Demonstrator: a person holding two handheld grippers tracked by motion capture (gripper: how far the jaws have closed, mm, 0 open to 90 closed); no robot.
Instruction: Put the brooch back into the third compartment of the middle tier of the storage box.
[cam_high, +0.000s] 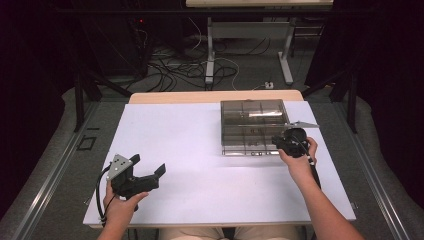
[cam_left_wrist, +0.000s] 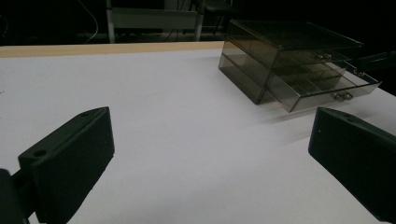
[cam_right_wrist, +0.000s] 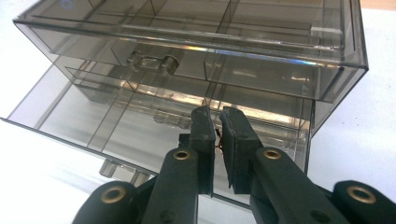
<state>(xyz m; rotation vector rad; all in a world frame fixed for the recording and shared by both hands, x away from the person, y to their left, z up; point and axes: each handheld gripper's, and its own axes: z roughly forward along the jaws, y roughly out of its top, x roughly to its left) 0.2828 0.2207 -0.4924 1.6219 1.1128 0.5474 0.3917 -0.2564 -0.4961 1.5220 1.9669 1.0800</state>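
Surface (cam_high: 200, 150): white, a wooden strip along its far edge.

Drawer box (cam_high: 253, 126): smoked clear plastic, divided into compartments, standing on the far right part of the surface. Lower drawer (cam_left_wrist: 327, 86) pulled partway out toward the person; upper drawer (cam_right_wrist: 187, 56) pushed in, with a small knob (cam_right_wrist: 152, 60) on its front.

Right gripper (cam_right_wrist: 217, 135): held in the right hand (cam_high: 300, 162) at the box's near right corner. Jaws nearly closed over the open drawer, a thin gap left between them; whether they pinch anything cannot be told.

Left gripper (cam_high: 148, 172): held in the left hand (cam_high: 120, 205) at the near left of the surface, well apart from the box. Jaws wide, holding nothing.
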